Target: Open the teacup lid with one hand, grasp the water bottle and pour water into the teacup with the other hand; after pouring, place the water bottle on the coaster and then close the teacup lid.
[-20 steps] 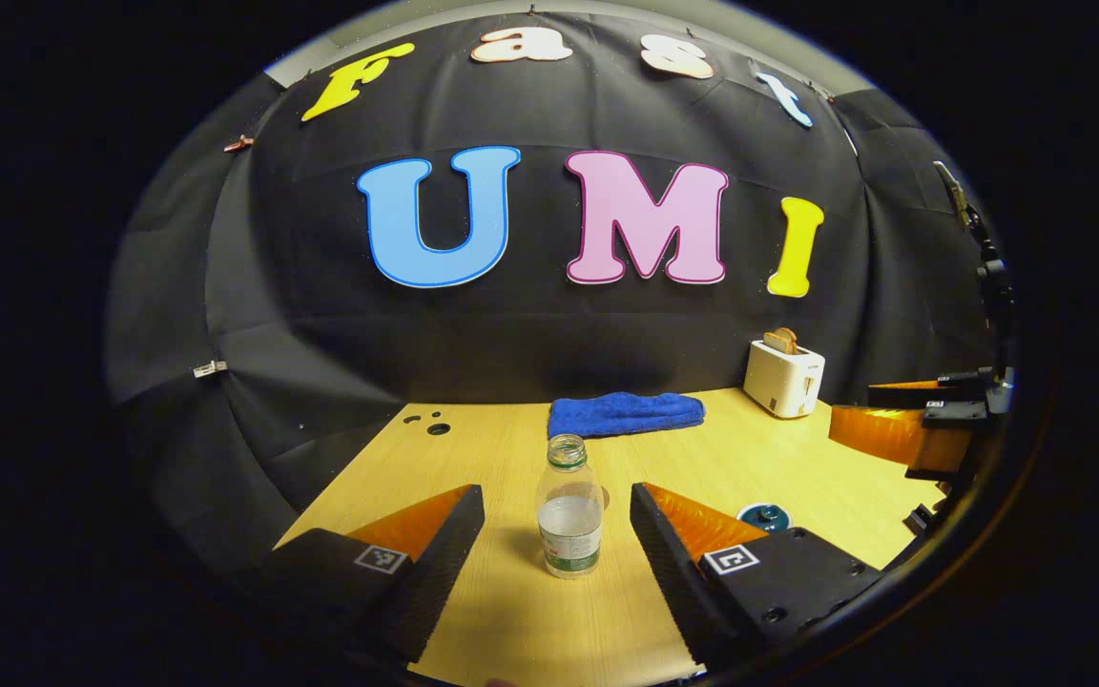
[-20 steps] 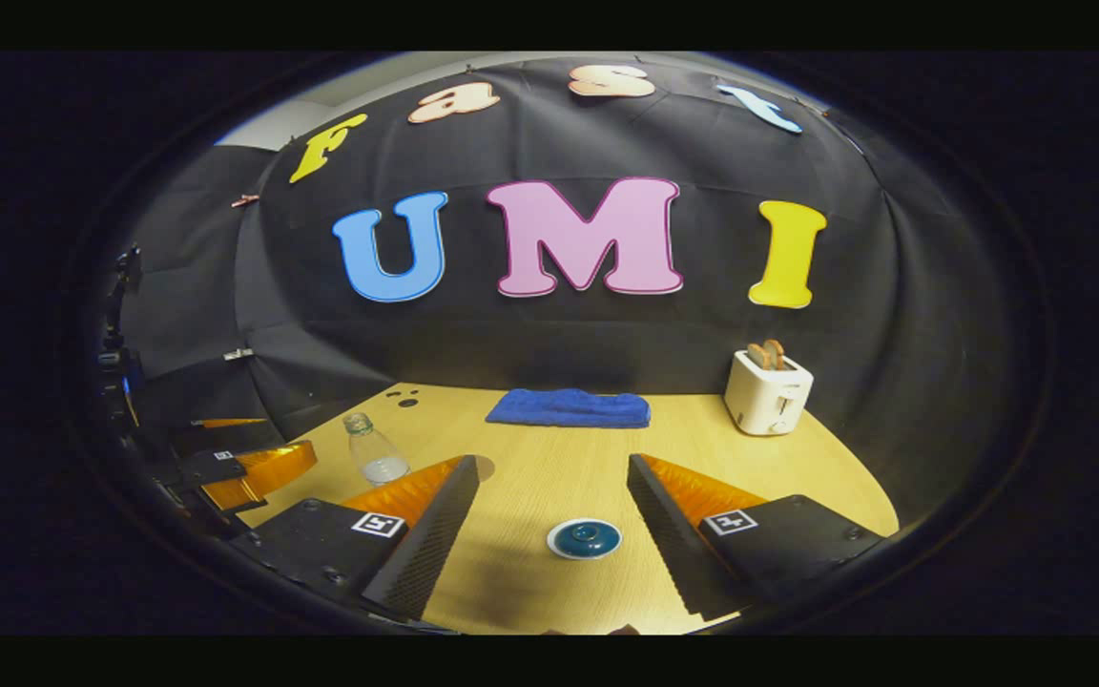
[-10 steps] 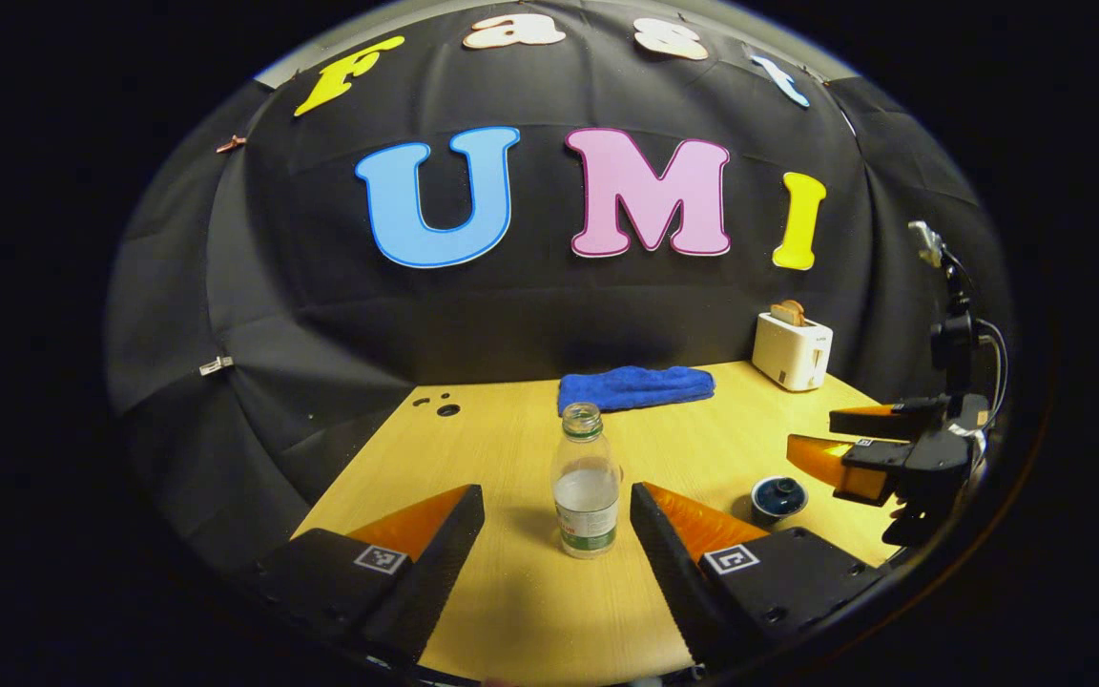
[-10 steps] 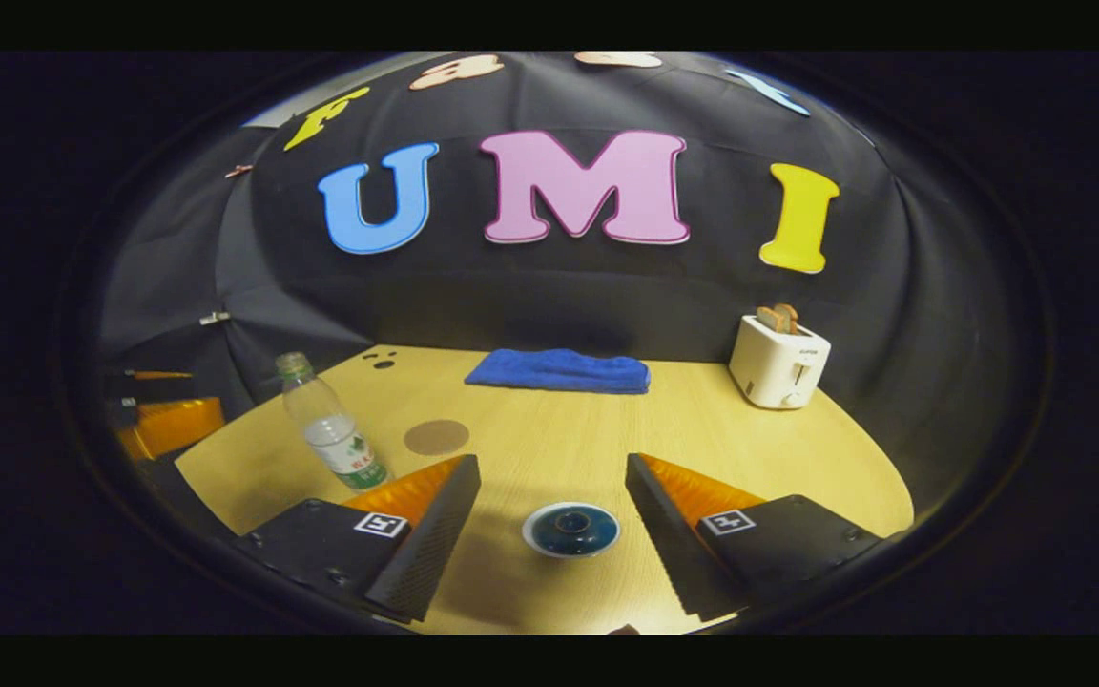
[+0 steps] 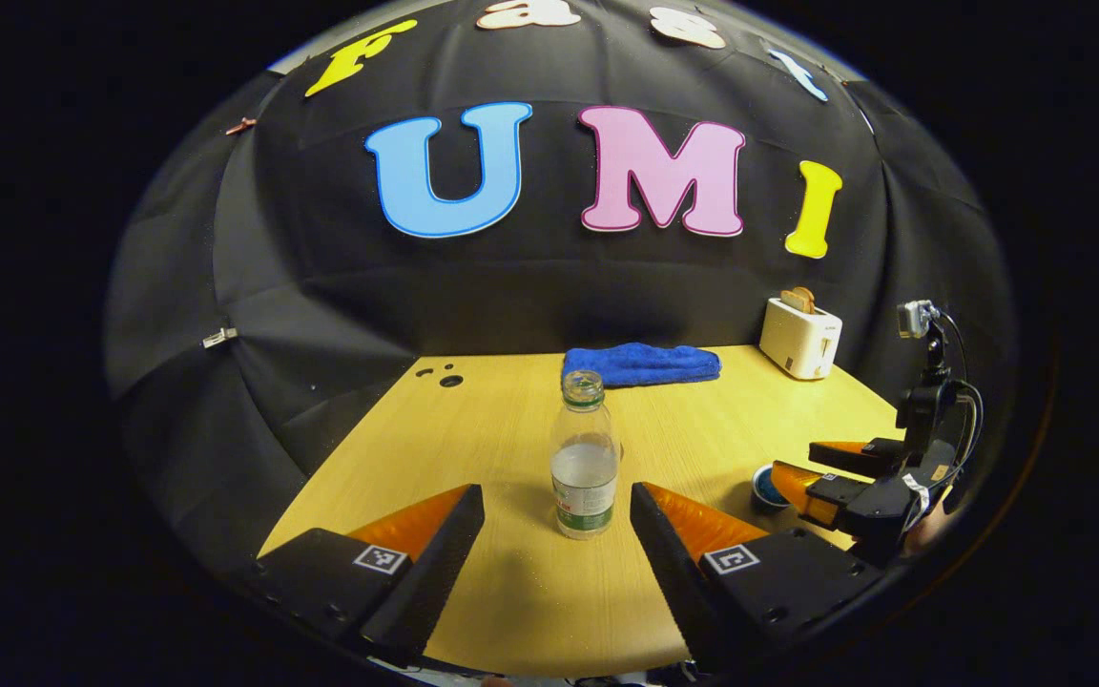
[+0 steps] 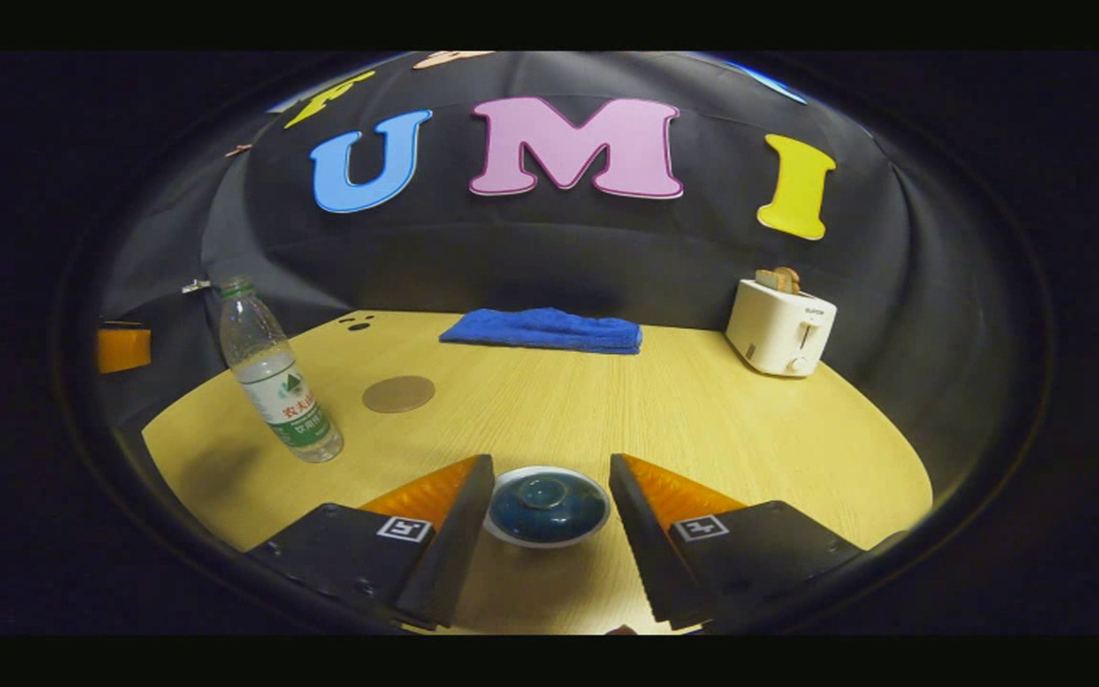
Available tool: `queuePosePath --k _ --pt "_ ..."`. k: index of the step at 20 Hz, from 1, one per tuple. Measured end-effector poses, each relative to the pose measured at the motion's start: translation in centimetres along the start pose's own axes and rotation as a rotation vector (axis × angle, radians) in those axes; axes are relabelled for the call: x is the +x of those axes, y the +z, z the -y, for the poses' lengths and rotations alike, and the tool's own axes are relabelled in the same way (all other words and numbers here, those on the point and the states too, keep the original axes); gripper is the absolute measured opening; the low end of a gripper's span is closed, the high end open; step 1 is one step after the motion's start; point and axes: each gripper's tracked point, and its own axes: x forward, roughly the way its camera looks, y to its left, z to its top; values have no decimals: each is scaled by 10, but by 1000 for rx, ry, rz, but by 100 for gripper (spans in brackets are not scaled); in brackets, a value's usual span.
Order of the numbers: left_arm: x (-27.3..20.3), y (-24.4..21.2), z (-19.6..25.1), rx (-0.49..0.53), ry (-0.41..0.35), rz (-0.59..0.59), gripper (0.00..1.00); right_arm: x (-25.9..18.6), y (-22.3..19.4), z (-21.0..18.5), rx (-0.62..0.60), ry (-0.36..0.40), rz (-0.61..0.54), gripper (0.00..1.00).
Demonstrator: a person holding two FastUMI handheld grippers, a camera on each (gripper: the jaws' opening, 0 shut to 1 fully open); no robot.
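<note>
Both grippers hover low over the wooden table, each lined up with its own target.

The left gripper point(image 5: 557, 506) has its fingers spread wide, and the uncapped water bottle point(image 5: 585, 456) stands upright just ahead of the gap between them, partly filled and untouched. The right gripper point(image 6: 550, 477) flanks the teacup point(image 6: 547, 507), its fingers narrowed close around the dark blue lid point(image 6: 548, 500) on either side; I cannot tell if they touch it. The lid sits on the cup. A round brown coaster point(image 6: 399, 393) lies bare near the bottle. At the back lie a folded blue towel point(image 6: 543, 330) and a white toaster point(image 6: 780, 327) holding toast.
</note>
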Motion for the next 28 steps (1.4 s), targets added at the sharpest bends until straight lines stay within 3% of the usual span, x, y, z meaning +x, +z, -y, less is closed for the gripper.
queuePosePath --k 7,15,17,19,20,22,23,24,25,28 --pt "3 -6 15 10 -16 -16 97 11 -15 -9 -72 43 -15 76" --pt "13 -17 19 -20 -13 -31 97 16 -14 -16 -145 75 21 56" --pt "16 -30 15 -30 4 -51 97 17 -15 -16 -170 83 27 47" --pt "13 -40 9 -38 15 -62 97 17 -10 -13 -174 82 42 47" --pt "15 -44 7 -40 20 -65 97 17 -12 -11 -164 87 30 35" --pt "19 -49 4 -45 34 -66 97 20 -11 -12 -156 97 31 34" --pt "21 -51 2 -52 38 -65 97 20 -10 -12 -151 104 32 27" --pt "24 -53 0 -60 44 -62 97 20 -10 -12 -145 105 29 36" --pt "25 -55 -1 -68 48 -59 97 19 -11 -13 -132 112 23 28" --pt "35 -62 -3 -71 51 -41 97 18 -10 -16 -107 126 15 25"
